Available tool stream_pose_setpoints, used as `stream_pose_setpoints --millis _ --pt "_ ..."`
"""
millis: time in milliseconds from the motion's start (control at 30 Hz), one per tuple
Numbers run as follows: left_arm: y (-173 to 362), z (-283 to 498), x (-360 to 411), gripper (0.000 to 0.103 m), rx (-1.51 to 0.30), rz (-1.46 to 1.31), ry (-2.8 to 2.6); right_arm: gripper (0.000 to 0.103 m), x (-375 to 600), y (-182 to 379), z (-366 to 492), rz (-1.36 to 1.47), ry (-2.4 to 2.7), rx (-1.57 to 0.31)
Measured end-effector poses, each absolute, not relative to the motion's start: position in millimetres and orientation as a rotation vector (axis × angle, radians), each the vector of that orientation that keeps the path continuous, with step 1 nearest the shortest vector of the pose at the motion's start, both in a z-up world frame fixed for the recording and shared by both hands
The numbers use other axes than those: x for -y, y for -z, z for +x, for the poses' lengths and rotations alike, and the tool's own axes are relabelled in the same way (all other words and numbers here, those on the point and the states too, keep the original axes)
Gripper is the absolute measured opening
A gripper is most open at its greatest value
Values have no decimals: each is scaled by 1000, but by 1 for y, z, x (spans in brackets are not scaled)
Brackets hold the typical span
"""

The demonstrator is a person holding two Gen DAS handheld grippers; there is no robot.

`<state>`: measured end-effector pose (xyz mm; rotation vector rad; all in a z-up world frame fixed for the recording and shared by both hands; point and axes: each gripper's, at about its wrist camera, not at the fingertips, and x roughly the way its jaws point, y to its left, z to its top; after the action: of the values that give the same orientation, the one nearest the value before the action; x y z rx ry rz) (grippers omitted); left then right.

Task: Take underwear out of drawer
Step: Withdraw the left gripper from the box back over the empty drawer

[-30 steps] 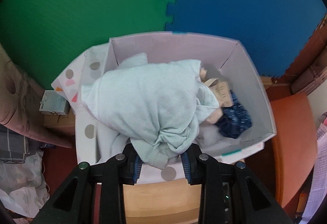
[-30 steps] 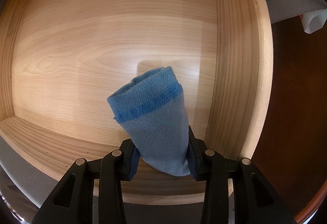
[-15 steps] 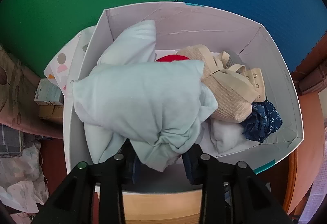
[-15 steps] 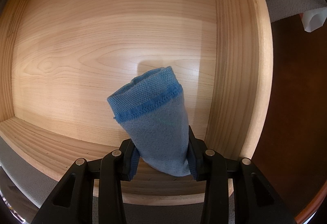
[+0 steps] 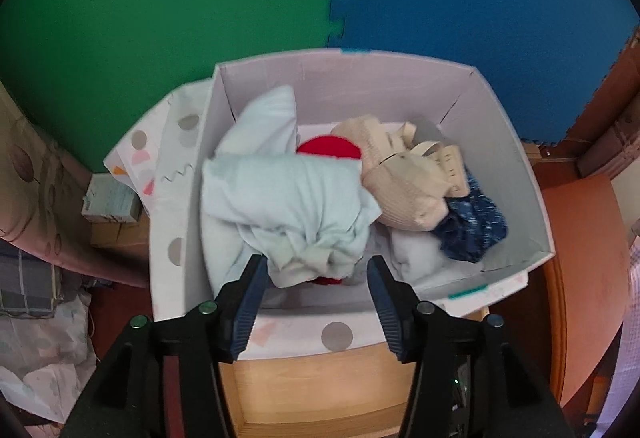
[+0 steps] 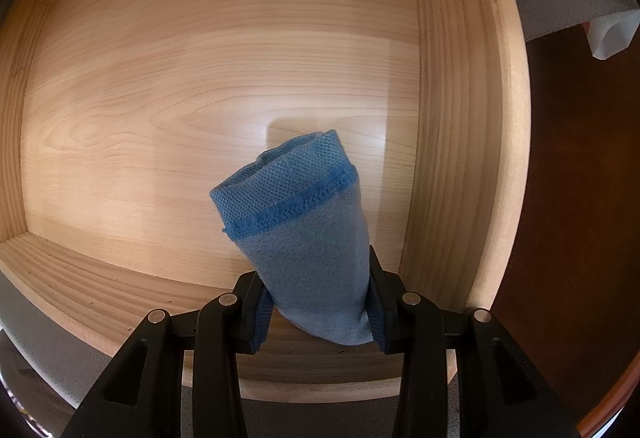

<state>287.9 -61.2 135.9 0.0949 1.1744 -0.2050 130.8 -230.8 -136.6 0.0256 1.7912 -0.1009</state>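
Foam mat [image 5: 200, 18]: green and blue interlocking floor tiles lying beyond the far wall of the white box.
Wooden drawer [image 6: 200, 78]: pale pine floor and walls, seen from above by the right wrist camera; bare but for the piece held over it.
White box [image 5: 400, 94]: open cardboard carton, the landmark of the left view; it holds a heap of garments.
Pale blue garment [image 5: 288, 206]: largest piece in the white box, bunched at its near-left side, just past the fingertips.
Beige garment [image 5: 404, 190]: inside the white box, right of the pale blue garment.
Navy garment [image 5: 472, 230]: at the box's right wall.
Left gripper [image 5: 316, 278]: above the box's near edge; jaws opening, the pale blue garment's bunched end between them, pads clear of it.
Blue underwear [image 6: 304, 238]: folded piece, waistband outward.
Right gripper [image 6: 316, 302]: pinching the blue underwear above the drawer's near-right corner.
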Motion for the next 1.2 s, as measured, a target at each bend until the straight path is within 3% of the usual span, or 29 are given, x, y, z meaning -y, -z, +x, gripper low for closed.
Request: stream_pose_setpoints --millis 267,500,800,1200 --pt "-174 235 42 54 -1078 124 192 37 229 136 132 17 107 -1789" --pt "-167 189 9 54 -1074 112 161 37 226 135 133 11 114 -1787" --pt "-98 140 -29 54 -1090 53 32 37 218 128 138 -3 116 -1788" --pt "-3 113 -14 54 -1162 138 1 37 219 125 137 -8 119 -1786"
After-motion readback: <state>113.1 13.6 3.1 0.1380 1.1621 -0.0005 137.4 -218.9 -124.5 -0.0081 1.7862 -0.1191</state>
